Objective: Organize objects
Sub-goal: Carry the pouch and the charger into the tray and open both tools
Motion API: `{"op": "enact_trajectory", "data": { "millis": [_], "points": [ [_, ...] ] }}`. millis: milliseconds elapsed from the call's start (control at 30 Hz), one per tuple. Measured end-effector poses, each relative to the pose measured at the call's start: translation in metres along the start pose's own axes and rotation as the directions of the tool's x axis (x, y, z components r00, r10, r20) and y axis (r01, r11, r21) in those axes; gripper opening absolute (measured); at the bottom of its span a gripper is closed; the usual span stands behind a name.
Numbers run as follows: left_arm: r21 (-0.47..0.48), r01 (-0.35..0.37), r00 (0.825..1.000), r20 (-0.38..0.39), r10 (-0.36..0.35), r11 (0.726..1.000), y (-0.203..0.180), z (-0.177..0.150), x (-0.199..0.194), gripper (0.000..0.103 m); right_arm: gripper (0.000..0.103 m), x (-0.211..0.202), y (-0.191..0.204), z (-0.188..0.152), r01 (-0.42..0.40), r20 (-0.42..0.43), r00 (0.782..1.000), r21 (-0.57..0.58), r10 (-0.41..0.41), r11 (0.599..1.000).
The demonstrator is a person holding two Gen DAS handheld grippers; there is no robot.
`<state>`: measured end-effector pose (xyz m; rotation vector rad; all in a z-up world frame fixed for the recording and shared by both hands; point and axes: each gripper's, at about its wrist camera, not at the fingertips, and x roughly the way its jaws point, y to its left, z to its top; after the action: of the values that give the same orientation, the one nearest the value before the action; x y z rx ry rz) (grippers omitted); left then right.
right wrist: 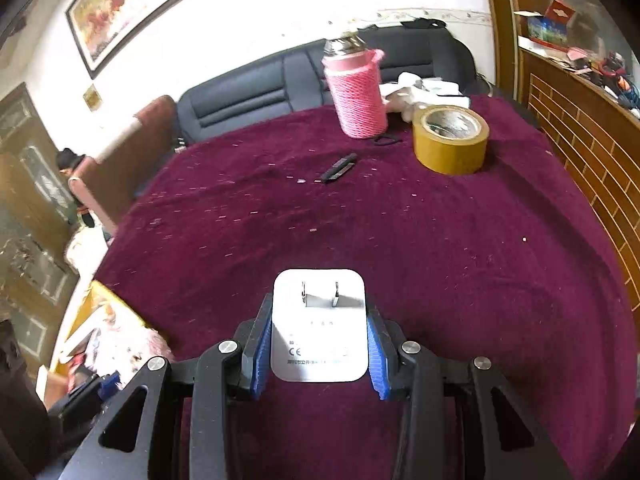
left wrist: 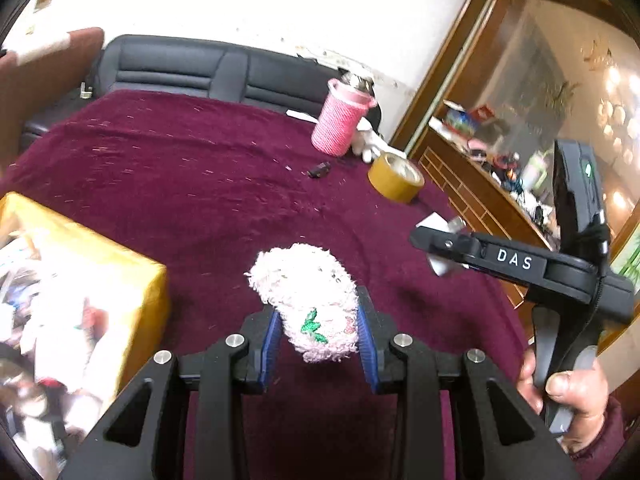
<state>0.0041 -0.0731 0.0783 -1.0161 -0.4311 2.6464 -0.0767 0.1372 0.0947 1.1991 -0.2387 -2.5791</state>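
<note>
Blue-padded black jaws of the left gripper [left wrist: 320, 344] are clenched on a fluffy pale-pink knitted pouch with a green embroidered sprig [left wrist: 310, 300], held above the maroon velvet table cover [left wrist: 192, 184]. The right gripper [right wrist: 319, 344] grasps a flat white plug adapter with two metal prongs [right wrist: 319, 326], its pads pressing both sides, also over the cloth.

Both items look picked up and in carry — the likely step is delivery to the yellow cardboard box of jumbled things [left wrist: 132, 272] at the left edge. Next would be swinging each load over the box opening and letting go, one gripper at a time to avoid a clash.

Left to sort: a pink crochet-sleeved flask [right wrist: 356, 96], a tan roll of packing tape [right wrist: 450, 140] and a small dark clip-like piece [right wrist: 339, 168] — too blurred to identify. What the box holds is smeared and overexposed, and its far side is cut off
</note>
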Motion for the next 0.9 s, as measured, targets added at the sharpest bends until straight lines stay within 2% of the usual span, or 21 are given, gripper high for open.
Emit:
{"op": "enact_trajectory", "data": {
  "millis": [133,200,367,500,567,667,800,900],
  "points": [
    [-0.014,-0.062,0.998,0.032,0.062,0.998,0.025,-0.011,-0.055,0.033,0.043,-0.012,0.03,-0.01,-0.103,-0.007,0.995,-0.016,0.103,0.995],
    [-0.031,-0.131,0.99,0.047,0.132,0.991,0.046,-0.019,-0.086,0.033,0.043,-0.011,0.057,-0.017,-0.168,-0.026,0.986,-0.043,0.166,0.985],
    [-0.091,-0.293,0.954,0.035,0.297,0.952,0.098,-0.044,-0.137,0.033,0.043,0.002,0.134,-0.046,-0.304,-0.119,0.95,-0.122,0.29,0.945],
    [-0.117,-0.387,0.921,-0.007,0.389,0.915,0.132,-0.071,-0.157,0.033,0.044,0.013,0.187,-0.075,-0.382,-0.2,0.916,-0.173,0.347,0.908],
    [-0.125,-0.414,0.91,-0.032,0.413,0.902,0.144,-0.083,-0.161,0.033,0.044,0.019,0.215,-0.092,-0.415,-0.242,0.898,-0.196,0.367,0.888],
    [-0.136,-0.426,0.905,-0.063,0.421,0.894,0.155,-0.098,-0.162,0.033,0.044,0.025,0.241,-0.111,-0.446,-0.288,0.879,-0.218,0.38,0.868],
    [-0.116,-0.433,0.901,-0.072,0.427,0.894,0.157,-0.112,-0.164,0.034,0.044,0.032,0.258,-0.13,-0.454,-0.321,0.871,-0.239,0.371,0.859],
    [-0.093,-0.444,0.896,-0.058,0.441,0.891,0.154,-0.115,-0.166,0.035,0.044,0.035,0.265,-0.144,-0.439,-0.331,0.877,-0.254,0.35,0.862]
  ]
}}
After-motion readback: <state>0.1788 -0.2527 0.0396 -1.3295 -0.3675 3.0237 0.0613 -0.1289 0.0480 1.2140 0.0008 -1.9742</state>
